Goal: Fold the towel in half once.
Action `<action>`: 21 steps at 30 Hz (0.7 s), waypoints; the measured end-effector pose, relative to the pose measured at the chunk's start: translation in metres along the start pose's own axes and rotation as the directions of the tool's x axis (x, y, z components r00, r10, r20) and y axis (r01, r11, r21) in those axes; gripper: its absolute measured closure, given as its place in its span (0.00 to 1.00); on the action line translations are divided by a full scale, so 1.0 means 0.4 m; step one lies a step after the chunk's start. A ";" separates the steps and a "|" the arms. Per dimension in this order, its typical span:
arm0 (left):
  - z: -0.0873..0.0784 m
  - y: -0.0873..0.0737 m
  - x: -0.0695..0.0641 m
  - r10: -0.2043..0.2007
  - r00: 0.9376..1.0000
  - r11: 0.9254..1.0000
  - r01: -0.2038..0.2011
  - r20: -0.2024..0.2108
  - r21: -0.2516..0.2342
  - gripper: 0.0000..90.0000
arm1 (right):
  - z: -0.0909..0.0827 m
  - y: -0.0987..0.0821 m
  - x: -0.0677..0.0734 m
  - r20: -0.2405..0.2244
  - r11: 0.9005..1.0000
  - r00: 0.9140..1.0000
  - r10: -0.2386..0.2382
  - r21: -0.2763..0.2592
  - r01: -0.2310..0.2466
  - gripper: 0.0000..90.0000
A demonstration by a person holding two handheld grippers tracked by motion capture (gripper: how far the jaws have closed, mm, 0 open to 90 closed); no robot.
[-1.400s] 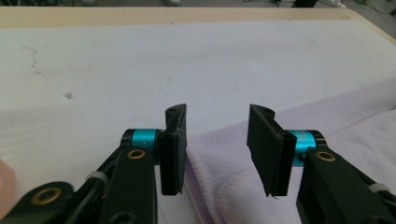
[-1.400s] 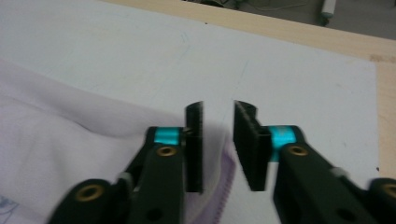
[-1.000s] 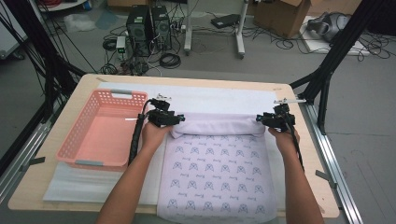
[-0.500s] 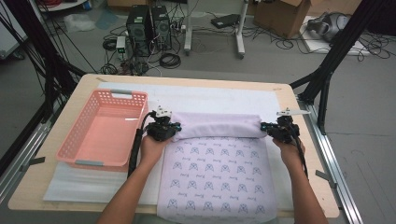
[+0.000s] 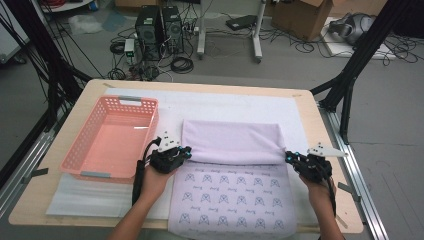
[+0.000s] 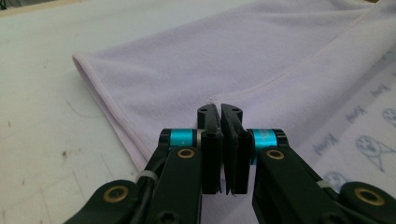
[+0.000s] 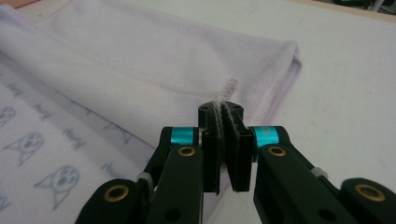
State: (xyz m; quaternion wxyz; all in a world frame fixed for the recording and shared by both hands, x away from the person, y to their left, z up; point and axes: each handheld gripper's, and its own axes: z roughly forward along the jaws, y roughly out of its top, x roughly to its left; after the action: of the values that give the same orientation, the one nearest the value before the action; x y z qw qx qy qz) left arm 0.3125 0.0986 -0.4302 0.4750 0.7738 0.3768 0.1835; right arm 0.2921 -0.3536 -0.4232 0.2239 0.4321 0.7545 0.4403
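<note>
- Cloth [image 5: 235, 195]: a lilac sheet printed with small cat faces, lying flat on the white mat [image 5: 235, 105] of the table [image 5: 305, 100]; its far part is folded back toward the person, plain side up, and the hemmed edge of that flap runs left to right across the table.
- Left gripper [image 5: 186, 152]: clenched on the left end of the flap's hem; in the left gripper view the jaws of the left gripper [image 6: 221, 112] stand pressed together at the stitched edge.
- Right gripper [image 5: 290, 157]: clenched on the right end of the same hem; in the right gripper view a ridge of fabric stands pinched between the jaws of the right gripper [image 7: 221, 109].
- Deciding relation: the hem's long axis joins the two grippers, each hand holding its own end; the uncovered printed part lies on the person's side of that line, so a further fold would likely carry both ends evenly that way.
- Basket [image 5: 80, 150]: pink, beside the cloth on the left, nearer the left hand.
</note>
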 end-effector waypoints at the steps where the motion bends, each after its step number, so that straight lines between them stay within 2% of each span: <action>1: -0.004 -0.009 0.000 -0.006 1.000 1.000 0.006 0.002 0.001 0.95 | -0.004 -0.011 0.007 -0.003 1.000 1.000 0.006 -0.001 -0.006 0.95; 5: -0.019 -0.038 0.000 -0.027 1.000 1.000 0.027 0.011 0.002 0.94 | -0.014 -0.042 0.029 -0.017 1.000 1.000 0.002 -0.001 -0.002 0.95; 9: -0.033 -0.061 -0.003 -0.042 0.999 0.999 0.042 0.025 0.006 0.93 | -0.022 -0.055 0.035 -0.013 1.000 1.000 0.007 0.025 -0.007 0.94; 12: -0.044 -0.073 -0.004 -0.053 0.998 0.999 0.052 0.026 0.009 0.86 | -0.029 -0.064 0.036 -0.022 0.997 1.000 0.012 0.074 -0.010 0.89; 13: -0.049 -0.071 -0.002 -0.067 0.998 0.998 0.067 0.021 -0.003 0.80 | -0.032 -0.066 0.035 -0.028 0.997 1.000 0.014 0.072 -0.012 0.87; 14: -0.054 -0.066 0.000 -0.077 0.997 0.997 0.078 0.021 -0.016 0.71 | -0.041 -0.066 0.032 -0.038 0.998 0.999 0.018 0.060 -0.015 0.84; 16: -0.056 -0.053 0.003 -0.086 0.996 0.996 0.087 0.032 -0.037 0.60 | -0.062 -0.058 0.023 -0.045 0.997 0.996 0.072 0.007 -0.072 0.75; 17: -0.052 -0.048 0.003 -0.085 0.995 0.996 0.086 0.043 -0.037 0.57 | -0.071 -0.052 0.017 -0.048 0.995 0.995 0.091 -0.025 -0.092 0.74; 19: -0.037 -0.040 0.001 -0.078 0.995 0.997 0.079 0.056 -0.018 0.54 | -0.080 -0.035 0.013 -0.043 0.993 0.995 0.094 -0.061 -0.096 0.69; 21: -0.017 -0.037 -0.003 -0.071 0.995 0.997 0.070 0.068 0.013 0.53 | -0.071 -0.021 0.017 -0.054 0.994 0.994 0.092 -0.053 -0.095 0.65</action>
State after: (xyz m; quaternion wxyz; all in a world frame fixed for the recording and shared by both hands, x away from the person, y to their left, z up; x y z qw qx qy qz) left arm 0.3014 0.1056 -0.4400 0.4897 0.7684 0.3883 0.1382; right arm 0.2645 -0.3633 -0.4156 0.1954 0.4491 0.7265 0.4821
